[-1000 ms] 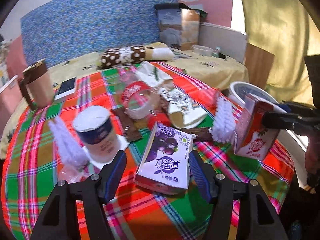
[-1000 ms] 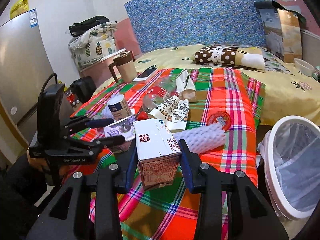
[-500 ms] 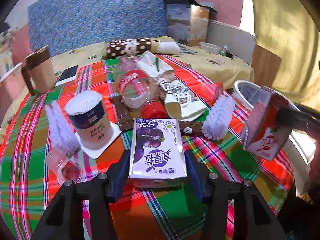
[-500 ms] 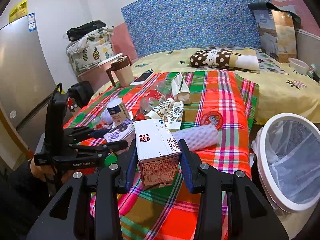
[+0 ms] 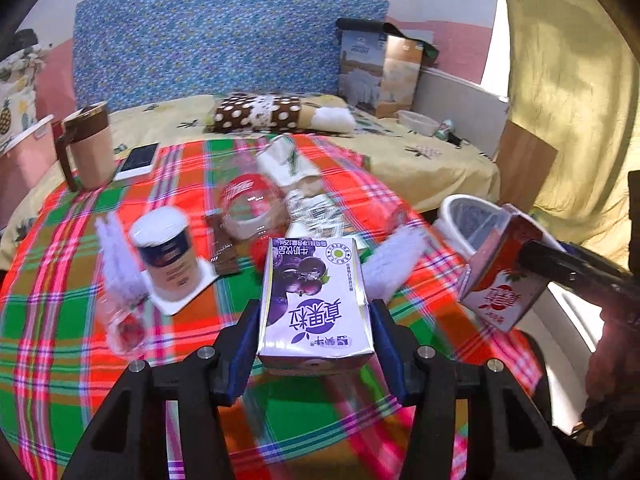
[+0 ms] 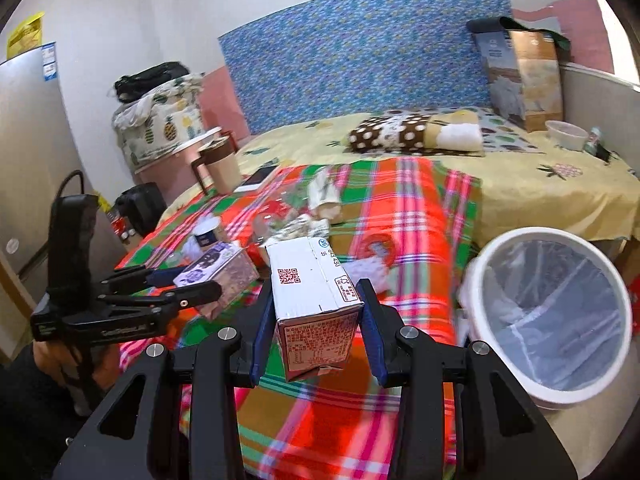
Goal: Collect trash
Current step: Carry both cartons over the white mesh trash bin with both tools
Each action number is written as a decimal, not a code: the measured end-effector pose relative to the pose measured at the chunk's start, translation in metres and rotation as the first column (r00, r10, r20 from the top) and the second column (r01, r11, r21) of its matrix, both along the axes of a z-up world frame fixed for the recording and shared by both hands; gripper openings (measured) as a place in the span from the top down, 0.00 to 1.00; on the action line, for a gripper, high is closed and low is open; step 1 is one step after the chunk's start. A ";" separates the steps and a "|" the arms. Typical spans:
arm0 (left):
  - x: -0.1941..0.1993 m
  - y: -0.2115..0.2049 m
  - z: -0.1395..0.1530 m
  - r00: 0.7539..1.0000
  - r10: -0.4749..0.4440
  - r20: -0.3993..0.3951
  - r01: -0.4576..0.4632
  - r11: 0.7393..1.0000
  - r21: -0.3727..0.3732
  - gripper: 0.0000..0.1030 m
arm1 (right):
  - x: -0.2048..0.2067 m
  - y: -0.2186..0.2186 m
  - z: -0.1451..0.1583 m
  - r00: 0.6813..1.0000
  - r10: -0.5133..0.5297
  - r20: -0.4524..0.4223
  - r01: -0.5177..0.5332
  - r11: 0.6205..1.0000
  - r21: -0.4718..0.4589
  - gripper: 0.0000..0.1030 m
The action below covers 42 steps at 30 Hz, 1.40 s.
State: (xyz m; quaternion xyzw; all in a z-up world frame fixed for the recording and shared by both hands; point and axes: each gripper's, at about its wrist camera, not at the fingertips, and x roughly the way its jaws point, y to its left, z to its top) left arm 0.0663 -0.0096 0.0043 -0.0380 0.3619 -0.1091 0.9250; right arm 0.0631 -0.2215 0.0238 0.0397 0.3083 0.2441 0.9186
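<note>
Each claw is matte black plastic with triangular cut-outs, silver screw heads at the joints and blue pads lining its fingers. The left claw (image 5: 316, 328) carries pale lettering along its side in the right wrist view; the right claw (image 6: 318, 314) looks the same.

The left gripper (image 5: 316, 336) is clamped on a purple carton (image 5: 314, 300). The right gripper (image 6: 318, 316) is clamped on a red carton (image 6: 316, 296). Both are held level, side by side.
</note>
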 end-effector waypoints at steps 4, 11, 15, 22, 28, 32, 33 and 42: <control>0.008 -0.026 0.008 0.998 -0.059 0.012 0.059 0.998 -0.006 0.48 | 0.000 -0.022 0.002 0.997 -0.082 0.003 0.082 0.997 -0.002 0.60; 0.031 -0.081 0.013 0.984 -0.175 0.015 0.175 0.985 -0.004 0.48 | 0.002 -0.067 0.000 0.972 -0.237 -0.006 0.237 0.972 0.002 0.60; 0.047 -0.111 0.012 0.975 -0.222 0.007 0.222 0.975 -0.003 0.48 | 0.006 -0.085 -0.002 0.956 -0.295 -0.008 0.295 0.956 -0.001 0.60; 0.073 -0.161 0.008 0.953 -0.304 -0.002 0.304 0.953 0.006 0.48 | 0.013 -0.114 -0.009 0.924 -0.381 -0.019 0.381 0.924 -0.009 0.60; 0.095 -0.196 0.000 0.934 -0.358 -0.021 0.358 0.934 0.015 0.48 | 0.021 -0.130 -0.015 0.903 -0.429 -0.033 0.427 0.903 -0.039 0.60; 0.106 -0.216 -0.010 0.921 -0.387 -0.044 0.388 0.921 0.022 0.48 | 0.028 -0.139 -0.023 0.892 -0.448 -0.061 0.445 0.894 -0.059 0.60; 0.110 -0.222 -0.014 0.918 -0.393 -0.054 0.395 0.918 0.024 0.48 | 0.029 -0.140 -0.025 0.890 -0.450 -0.070 0.446 0.893 -0.062 0.60; 0.124 -0.239 -0.033 0.902 -0.420 -0.102 0.425 0.905 0.032 0.47 | 0.035 -0.151 -0.040 0.880 -0.455 -0.134 0.446 0.890 -0.094 0.59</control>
